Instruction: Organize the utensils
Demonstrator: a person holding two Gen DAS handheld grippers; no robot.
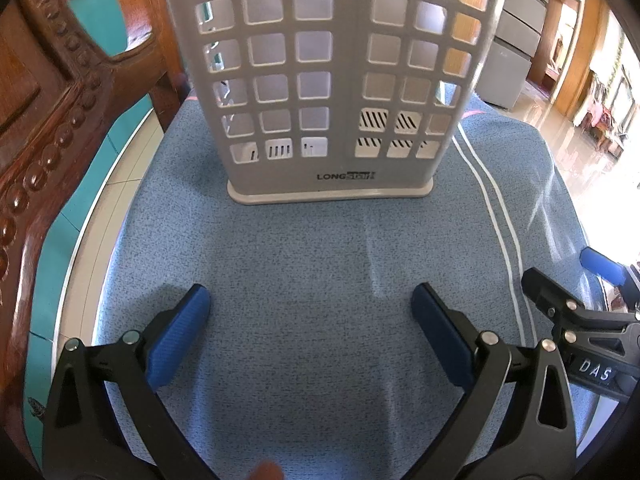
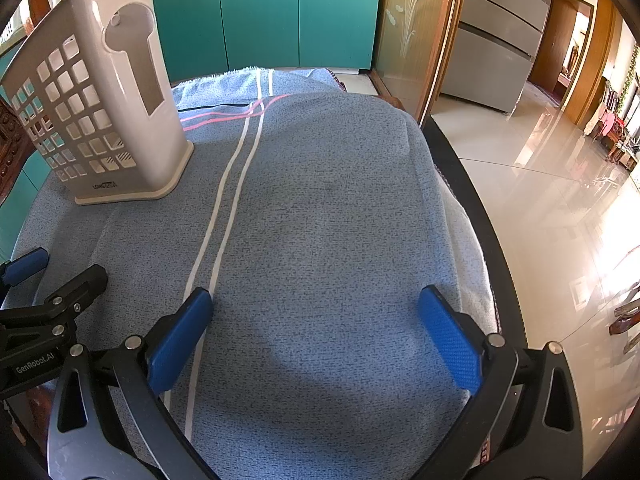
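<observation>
Both tongs were black, angular frames with triangular cut-outs and round silver rivets at the joints. Each finger carried a blue textured pad. The left tongs [image 1: 310,300] bore white "GenRobot.AI" lettering on the side; the right tongs [image 2: 316,304] showed "DAS" in white.

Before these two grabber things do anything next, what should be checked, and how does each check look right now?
1. Left gripper open, nothing held: ok.
2. Right gripper open, nothing held: ok.
3. Utensil holder upright on the blue cloth: ok.
4. Utensils within sight to pick up: not ok, none show on the cloth.
5. Holder's compartments free inside: cannot tell, only partly seen through the grid.
6. The two grippers apart from each other: ok.
</observation>
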